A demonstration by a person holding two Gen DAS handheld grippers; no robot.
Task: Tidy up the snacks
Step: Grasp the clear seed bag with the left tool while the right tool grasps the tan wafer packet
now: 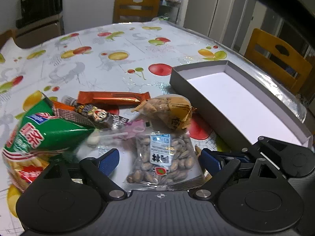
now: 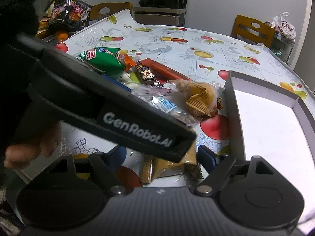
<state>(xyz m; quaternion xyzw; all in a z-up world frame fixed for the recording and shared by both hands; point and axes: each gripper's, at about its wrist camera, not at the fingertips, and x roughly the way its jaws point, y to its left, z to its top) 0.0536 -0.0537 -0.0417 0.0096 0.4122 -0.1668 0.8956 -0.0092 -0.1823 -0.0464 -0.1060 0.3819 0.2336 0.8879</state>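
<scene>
Fruit-print oilcloth covers the counter (image 1: 118, 39), with wooden chairs beyond it. Nearest the open box (image 1: 236, 102) on its left lies a clear nut packet (image 1: 163, 157), flat, its long axis running straight away from the left gripper (image 1: 159, 157), whose spread fingers (image 1: 109, 161) flank it without pinching. Past the packet from the box sit a tan wrapped cake (image 1: 169, 108), an orange bar (image 1: 112, 97), a cartoon-printed stick (image 1: 94, 114) and a green chip bag (image 1: 39, 135). The right gripper (image 2: 159, 157) hovers, fingers apart, over a brown wrapper (image 2: 167, 167) beside the box's near corner. The left looks better placed for the packet; a rightward carry would reach the box.
</scene>
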